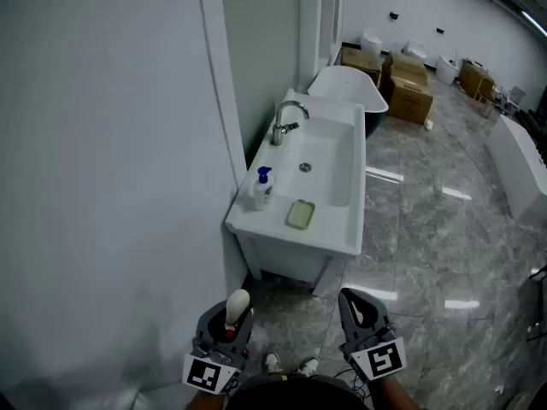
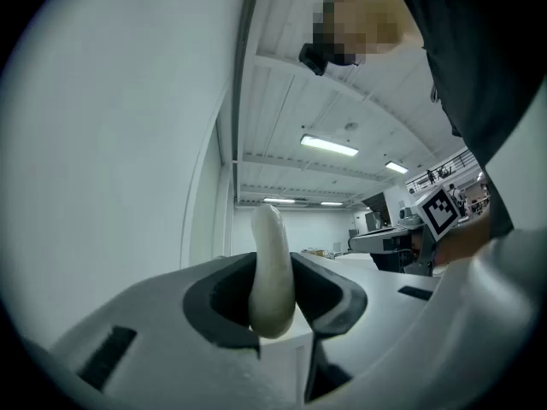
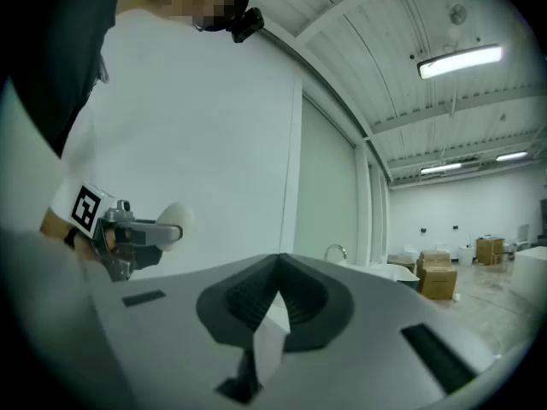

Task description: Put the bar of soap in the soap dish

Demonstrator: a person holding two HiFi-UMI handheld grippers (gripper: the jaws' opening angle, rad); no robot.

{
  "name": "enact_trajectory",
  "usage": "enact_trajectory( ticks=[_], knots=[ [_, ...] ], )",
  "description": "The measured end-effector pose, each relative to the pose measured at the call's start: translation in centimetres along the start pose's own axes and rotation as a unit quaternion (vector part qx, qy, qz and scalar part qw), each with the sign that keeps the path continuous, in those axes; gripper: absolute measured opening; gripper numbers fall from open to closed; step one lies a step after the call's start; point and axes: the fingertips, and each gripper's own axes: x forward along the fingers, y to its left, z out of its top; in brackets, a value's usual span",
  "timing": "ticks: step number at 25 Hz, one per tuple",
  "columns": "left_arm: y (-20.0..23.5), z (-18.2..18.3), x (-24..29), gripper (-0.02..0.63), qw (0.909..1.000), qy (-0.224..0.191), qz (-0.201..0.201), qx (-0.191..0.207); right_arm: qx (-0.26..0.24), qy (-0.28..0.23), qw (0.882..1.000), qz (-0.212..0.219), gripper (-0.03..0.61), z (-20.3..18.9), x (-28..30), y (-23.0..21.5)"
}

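Observation:
A cream bar of soap (image 1: 237, 301) stands on edge between the jaws of my left gripper (image 1: 232, 316), low in the head view. In the left gripper view the soap (image 2: 272, 272) sticks up above both pads, which press on it. The green soap dish (image 1: 300, 214) lies on the near rim of the white sink (image 1: 335, 196), well ahead of both grippers. My right gripper (image 1: 357, 307) is beside the left one, with its jaws (image 3: 278, 284) met and nothing between them. The right gripper view also catches the left gripper (image 3: 141, 237) with the soap (image 3: 175, 216).
A faucet (image 1: 286, 120) and a pump bottle with a blue top (image 1: 261, 190) stand along the sink's left side by the wall (image 1: 111, 143). Behind the sink are a bathtub (image 1: 346, 88) and cardboard boxes (image 1: 408, 88). Glossy marbled floor (image 1: 427, 229) stretches to the right.

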Motion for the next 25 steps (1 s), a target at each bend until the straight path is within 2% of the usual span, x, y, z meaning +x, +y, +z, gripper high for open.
enact_trajectory(
  ticks=[3, 7, 14, 17, 21, 25],
  knots=[
    [-0.6, 0.1, -0.1, 0.114, 1.0, 0.004, -0.005, -0.002, 0.0, 0.002, 1.0, 0.001, 0.012, -0.3, -0.3, 0.1],
    [-1.0, -0.5, -0.4, 0.114, 0.9997, 0.02, 0.002, -0.01, 0.032, -0.017, 0.999, 0.01, 0.012, -0.3, -1.0, 0.3],
    [-2.7, -1.1, -0.5, 0.114, 0.9996, 0.023, 0.015, 0.009, 0.03, -0.019, 0.999, 0.021, 0.012, -1.1, -3.3, -0.7],
    [-3.7, -1.1, -0.1, 0.114, 0.9997, 0.005, 0.017, 0.018, 0.034, -0.015, 0.999, 0.023, 0.012, -2.2, -4.3, -1.4],
    [-4.6, -1.8, 0.7, 0.114, 0.9992, 0.035, 0.017, 0.008, 0.051, -0.008, 0.998, 0.027, 0.012, -3.7, -4.8, -1.9],
    [-4.9, -2.8, 1.4, 0.114, 0.9991, 0.037, 0.013, 0.017, 0.06, 0.002, 0.998, 0.025, 0.012, -4.7, -5.3, -2.9]
  ],
)
